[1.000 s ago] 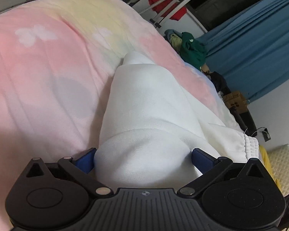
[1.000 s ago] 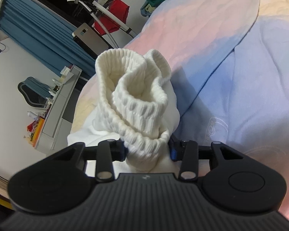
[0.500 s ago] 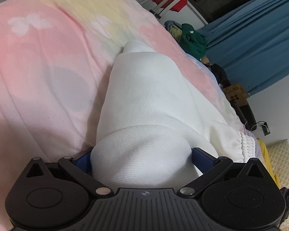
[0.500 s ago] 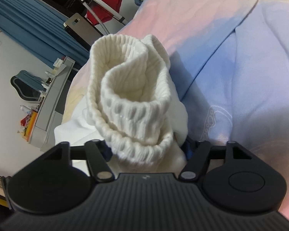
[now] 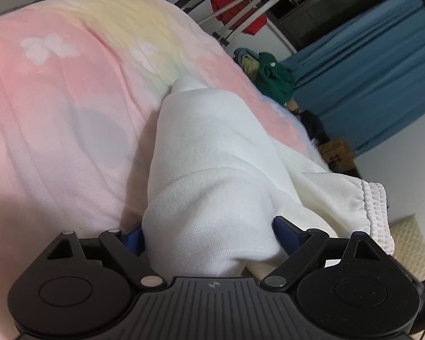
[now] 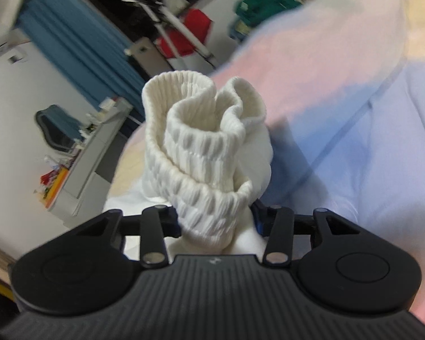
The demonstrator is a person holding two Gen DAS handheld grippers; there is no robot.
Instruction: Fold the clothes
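Observation:
A white sweat garment (image 5: 212,141) lies bunched along a pastel pink, yellow and blue blanket (image 5: 70,99) on a bed. My left gripper (image 5: 208,231) is shut on a thick fold of its smooth fabric, which fills the gap between the blue pads (image 5: 284,226). A ribbed band (image 5: 378,212) of the garment shows at the right. In the right wrist view my right gripper (image 6: 216,216) is shut on a ribbed white cuff (image 6: 201,141), which stands up crumpled above the jaws. Behind it lies the blanket (image 6: 340,85).
A pile of green clothes (image 5: 274,79) sits at the bed's far end. Beyond are blue curtains (image 5: 368,70), a drying rack with a red garment (image 5: 235,5) and a cardboard box (image 5: 337,153). A desk (image 6: 85,158) and chair (image 6: 56,127) stand left of the bed.
The right gripper has swung with the cuff, so more of the room shows and the view is blurred. The left gripper has shifted slightly with its fold still held.

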